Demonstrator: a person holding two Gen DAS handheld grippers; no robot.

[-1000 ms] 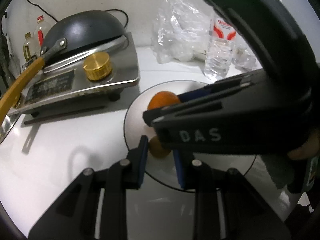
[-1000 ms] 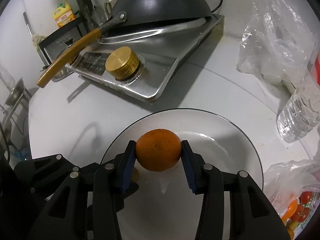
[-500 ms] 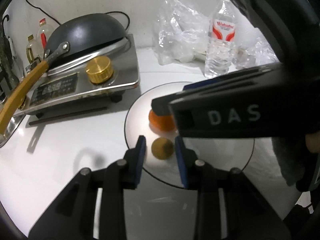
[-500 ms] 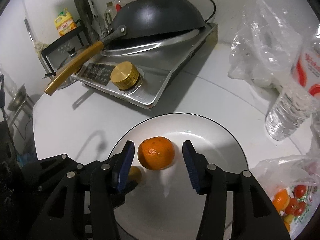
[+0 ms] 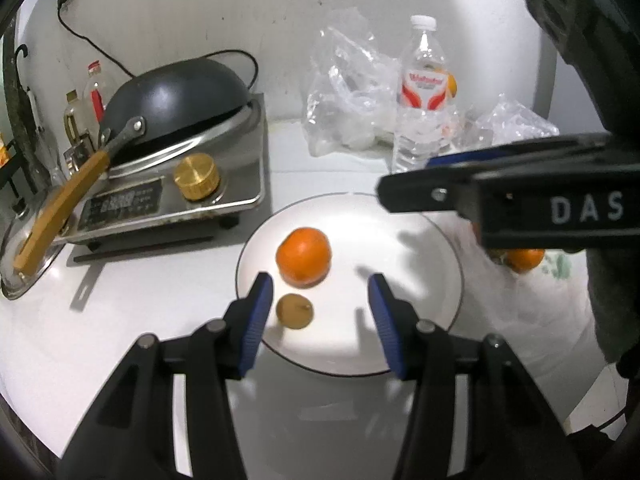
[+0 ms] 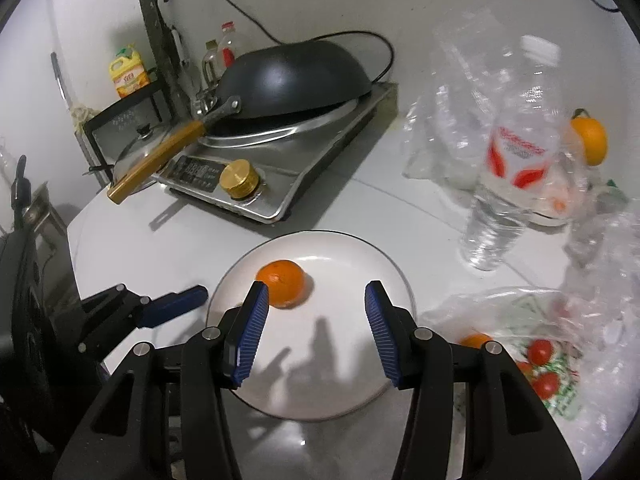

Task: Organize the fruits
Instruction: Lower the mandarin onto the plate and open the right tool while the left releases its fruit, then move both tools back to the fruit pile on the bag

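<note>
We see the white table (image 5: 160,320), then the stove (image 5: 224,184) with a black wok (image 5: 176,96) on it at the back left. Nearer sits the white plate (image 5: 420,264), with a bottle (image 5: 422,96) behind it. On the plate's left part lie an orange (image 5: 304,255) and, just in front of it, a small brown fruit (image 5: 295,311). Our left gripper (image 5: 320,320) and right gripper (image 6: 314,332) both hang released over the plate, holding nothing.
</note>
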